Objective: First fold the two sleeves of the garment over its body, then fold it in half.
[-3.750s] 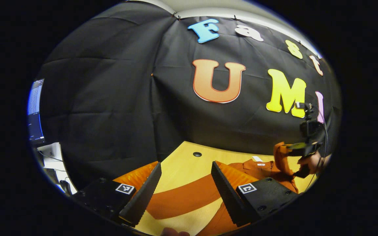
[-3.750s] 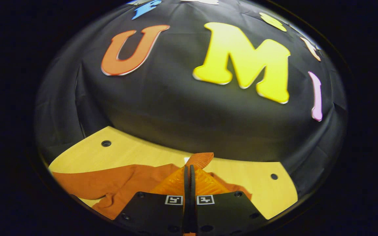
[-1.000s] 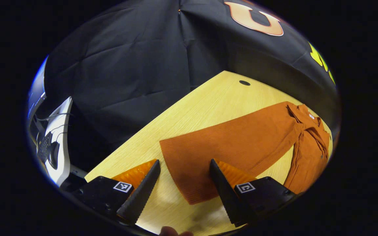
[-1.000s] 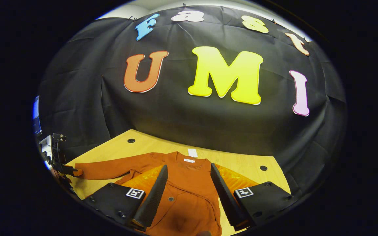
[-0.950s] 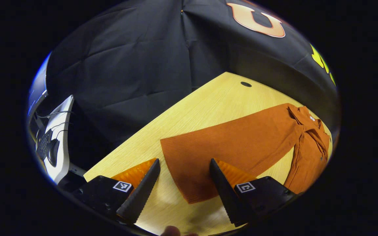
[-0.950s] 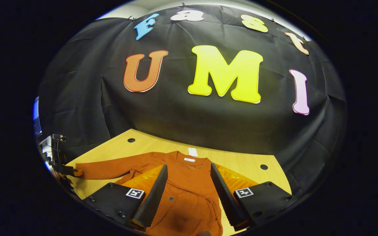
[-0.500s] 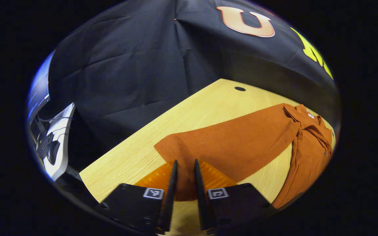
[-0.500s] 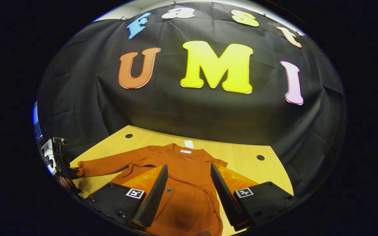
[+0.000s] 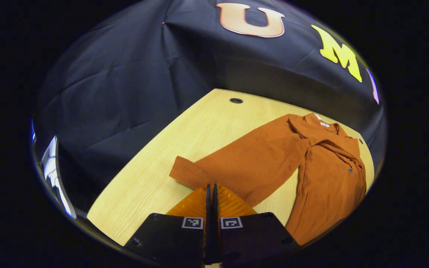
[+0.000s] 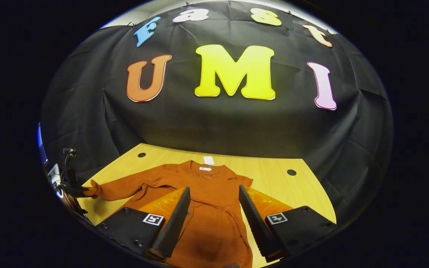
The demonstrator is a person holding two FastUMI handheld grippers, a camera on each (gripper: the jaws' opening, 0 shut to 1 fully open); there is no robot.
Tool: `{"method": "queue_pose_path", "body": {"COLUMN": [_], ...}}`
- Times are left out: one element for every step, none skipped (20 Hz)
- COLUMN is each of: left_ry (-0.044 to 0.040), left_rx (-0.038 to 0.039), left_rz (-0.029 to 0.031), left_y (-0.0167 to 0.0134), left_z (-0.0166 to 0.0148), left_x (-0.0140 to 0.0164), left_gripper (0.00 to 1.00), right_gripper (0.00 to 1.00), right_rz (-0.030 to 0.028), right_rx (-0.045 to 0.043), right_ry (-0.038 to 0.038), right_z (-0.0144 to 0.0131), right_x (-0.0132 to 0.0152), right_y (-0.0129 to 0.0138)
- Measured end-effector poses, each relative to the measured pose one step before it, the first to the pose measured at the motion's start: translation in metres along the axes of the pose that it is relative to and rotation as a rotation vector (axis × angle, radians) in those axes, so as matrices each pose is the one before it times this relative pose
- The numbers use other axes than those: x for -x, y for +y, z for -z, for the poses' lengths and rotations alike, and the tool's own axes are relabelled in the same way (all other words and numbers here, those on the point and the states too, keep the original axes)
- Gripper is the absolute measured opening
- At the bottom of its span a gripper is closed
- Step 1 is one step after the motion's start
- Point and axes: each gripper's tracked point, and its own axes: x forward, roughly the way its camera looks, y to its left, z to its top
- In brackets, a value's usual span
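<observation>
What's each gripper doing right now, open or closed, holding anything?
Left gripper: closed on the sleeve cuff of the sweater.
Right gripper: open, holding nothing, above the sweater's body.

One garment (image 9: 311, 167) (two sleeves), one table (image 9: 155, 178), two hand-held grippers

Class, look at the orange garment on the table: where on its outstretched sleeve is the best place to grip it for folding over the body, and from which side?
Grip the sleeve at its ribbed cuff, coming from the outer end. The cuff is the free end, lying flat, far from the body, so the whole sleeve follows. The left tool looks shut on it there already.
</observation>
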Motion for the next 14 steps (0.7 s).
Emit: {"method": "queue_pose_path", "body": {"left_ry": [-0.01165, -0.01752, -0.01654, -0.01612, -0.0173, -0.01443, -0.01705, -0.01319, -0.01202, -0.01372, -0.01517, -0.01493, -0.01977, -0.02074], "left_rx": [-0.00175, 0.00089, 0.00087, -0.00024, -0.00481, -0.00877, -0.00501, 0.00387, -0.00189, -0.01134, -0.0139, -0.00862, -0.0021, -0.00162], "left_rz": [0.01093, 0.01049, 0.01109, 0.01118, 0.01345, 0.00951, 0.01173, 0.01791, 0.01225, 0.00612, 0.00202, 0.00557, 0.00804, 0.01296], "left_y": [-0.00252, -0.00431, -0.00292, -0.00343, -0.00432, -0.00396, -0.00208, -0.00562, -0.00475, -0.00302, -0.00139, -0.00191, -0.0028, -0.00501], "left_z": [-0.01358, -0.01647, -0.01499, -0.01728, -0.01632, -0.01783, -0.01562, -0.01802, -0.01847, -0.02023, -0.01985, -0.02315, -0.02287, -0.02362], "left_x": [-0.0013, 0.00019, 0.00019, 0.00009, -0.00025, 0.0004, 0.00029, -0.00053, -0.00211, -0.00349, -0.00371, -0.00264, -0.00329, -0.00403], "left_gripper": [0.03, 0.03, 0.03, 0.03, 0.03, 0.03, 0.03, 0.03, 0.03, 0.03, 0.03, 0.03, 0.03, 0.03], "right_gripper": [0.84, 0.84, 0.84, 0.84, 0.84, 0.84, 0.83, 0.84, 0.84, 0.84, 0.84, 0.84, 0.84, 0.84], "right_rz": [-0.00009, 0.00023, 0.00457, 0.00856, 0.0133, 0.01286, 0.01329, 0.01456, 0.0156, 0.0158, 0.01443, 0.01381, 0.01255, 0.00989], "right_rx": [-0.00803, -0.0066, -0.00249, 0.00015, 0.00091, -0.00596, -0.01196, -0.0147, -0.01662, -0.01659, -0.01817, -0.01873, -0.01874, -0.01533], "right_ry": [-0.00706, -0.00512, -0.00562, -0.00856, -0.0091, -0.00665, -0.00432, -0.0047, -0.00547, -0.00493, -0.00126, -0.00374, -0.00208, -0.0018], "right_z": [-0.00105, 0.00016, -0.00075, -0.00029, -0.00202, -0.00068, -0.00124, -0.00063, -0.00244, -0.00333, 0.00064, 0.00107, -0.0001, 0.00133], "right_x": [0.00139, 0.00178, 0.00218, 0.00139, 0.00219, 0.00236, 0.00269, 0.00184, 0.00311, 0.00212, 0.00125, 0.00126, 0.00219, 0.00157], "right_y": [-0.00132, -0.00276, -0.00518, -0.00616, -0.00835, -0.00752, -0.00904, -0.00888, -0.01028, -0.01164, -0.00935, -0.00854, -0.00697, -0.00579]}}
